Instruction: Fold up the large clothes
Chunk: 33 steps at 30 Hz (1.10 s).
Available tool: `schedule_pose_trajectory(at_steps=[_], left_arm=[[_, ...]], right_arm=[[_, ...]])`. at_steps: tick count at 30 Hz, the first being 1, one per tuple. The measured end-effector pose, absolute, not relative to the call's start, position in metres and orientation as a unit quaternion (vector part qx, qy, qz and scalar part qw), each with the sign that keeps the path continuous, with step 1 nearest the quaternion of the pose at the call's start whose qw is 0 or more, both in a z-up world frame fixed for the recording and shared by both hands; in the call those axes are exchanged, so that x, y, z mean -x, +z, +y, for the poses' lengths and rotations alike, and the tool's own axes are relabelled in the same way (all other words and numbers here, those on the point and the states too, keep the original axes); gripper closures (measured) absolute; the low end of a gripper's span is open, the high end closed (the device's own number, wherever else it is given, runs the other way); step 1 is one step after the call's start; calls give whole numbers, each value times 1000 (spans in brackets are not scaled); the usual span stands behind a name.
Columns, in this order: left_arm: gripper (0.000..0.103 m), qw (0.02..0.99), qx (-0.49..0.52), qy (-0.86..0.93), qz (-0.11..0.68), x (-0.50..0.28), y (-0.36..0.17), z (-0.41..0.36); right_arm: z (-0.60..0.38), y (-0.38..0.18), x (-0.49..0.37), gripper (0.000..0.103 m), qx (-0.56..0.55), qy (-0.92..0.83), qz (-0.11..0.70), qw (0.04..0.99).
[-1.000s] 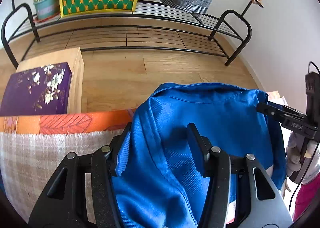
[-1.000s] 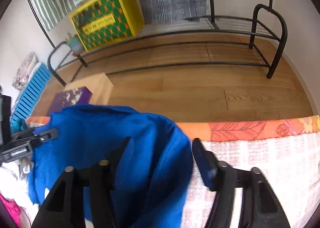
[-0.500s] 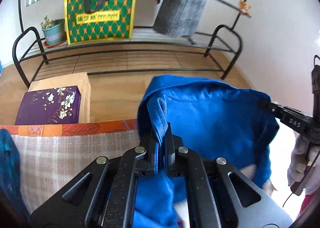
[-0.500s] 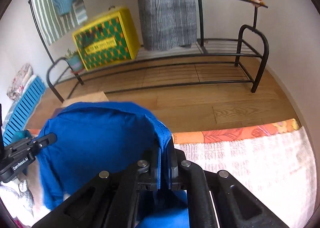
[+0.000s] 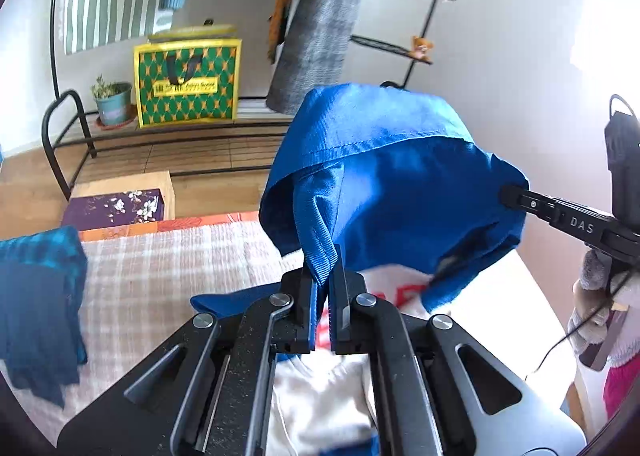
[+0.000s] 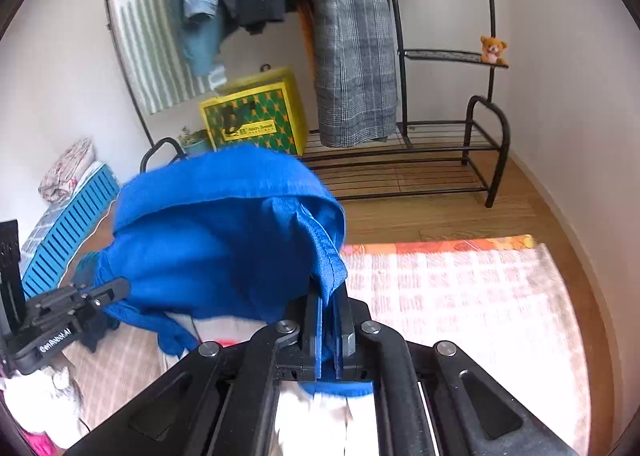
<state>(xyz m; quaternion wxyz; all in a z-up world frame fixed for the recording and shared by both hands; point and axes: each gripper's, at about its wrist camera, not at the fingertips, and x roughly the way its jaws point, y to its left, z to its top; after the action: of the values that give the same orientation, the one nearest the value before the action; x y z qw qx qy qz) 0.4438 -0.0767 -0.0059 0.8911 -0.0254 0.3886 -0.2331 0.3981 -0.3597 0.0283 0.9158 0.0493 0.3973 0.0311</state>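
Observation:
A bright blue garment point(image 5: 392, 183) with white and red parts hangs in the air between my two grippers, above the checked blanket point(image 5: 172, 256). My left gripper point(image 5: 323, 276) is shut on one pinched fold of its blue hem. My right gripper point(image 6: 328, 298) is shut on the other side of the garment point(image 6: 224, 232). In the left wrist view the right gripper point(image 5: 516, 199) comes in from the right, held by a gloved hand point(image 5: 596, 296). The left gripper point(image 6: 116, 290) shows at the lower left of the right wrist view. The garment's lower part hangs hidden behind the gripper bodies.
A dark blue garment point(image 5: 40, 296) lies on the blanket's left side. Beyond the blanket's orange border are wooden floor, a purple flowered box point(image 5: 116, 207), a black clothes rack point(image 6: 484, 147) with hanging clothes, a green and yellow bag point(image 5: 188, 83), a potted plant point(image 5: 112, 99) and a blue slatted crate point(image 6: 68, 223).
Both grippers closed on the blue garment's edge, then rose with it. The garment has lifted off the blanket, and more of the wall and hanging clothes shows.

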Motion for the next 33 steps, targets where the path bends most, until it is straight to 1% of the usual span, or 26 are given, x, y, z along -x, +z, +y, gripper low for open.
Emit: schedule_pose_trajectory(at_steps=[5, 10, 16, 22, 25, 27, 29, 30, 31, 32, 33], left_arm=[[102, 890, 12, -258, 375, -372, 15, -71], [102, 890, -3, -269, 368, -306, 11, -69], [102, 878, -14, -281, 386, -233, -23, -62], [101, 855, -46, -294, 424, -182, -70, -59], [93, 839, -57, -315, 440, -155, -83, -51], [93, 833, -52, -324, 444, -139, -83, -39], [92, 830, -39, -330, 447, -124, -82, -26], [92, 830, -24, -330, 449, -120, -81, -18], [87, 828, -3, -329, 453, -119, -78, -11], [77, 826, 25, -328, 457, -122, -76, -3], [70, 825, 55, -323, 461, -128, -74, 4]], right_arm=[[-353, 39, -324, 102, -37, 49, 391, 918], [-350, 25, -259, 102, -38, 55, 399, 914], [-349, -7, -188, 102, -48, 59, 410, 909], [-352, -52, -134, 100, -14, 47, 444, 895], [-352, -63, -109, 97, 27, 48, 459, 887], [-353, -65, -90, 96, 45, 58, 463, 883], [-357, -66, -72, 86, 59, 59, 460, 884], [-360, -65, -66, 79, 55, 59, 457, 886], [-365, -64, -61, 75, 41, 62, 455, 887], [-370, -63, -59, 75, 21, 64, 453, 889], [-376, -62, -62, 72, -8, 66, 451, 890]])
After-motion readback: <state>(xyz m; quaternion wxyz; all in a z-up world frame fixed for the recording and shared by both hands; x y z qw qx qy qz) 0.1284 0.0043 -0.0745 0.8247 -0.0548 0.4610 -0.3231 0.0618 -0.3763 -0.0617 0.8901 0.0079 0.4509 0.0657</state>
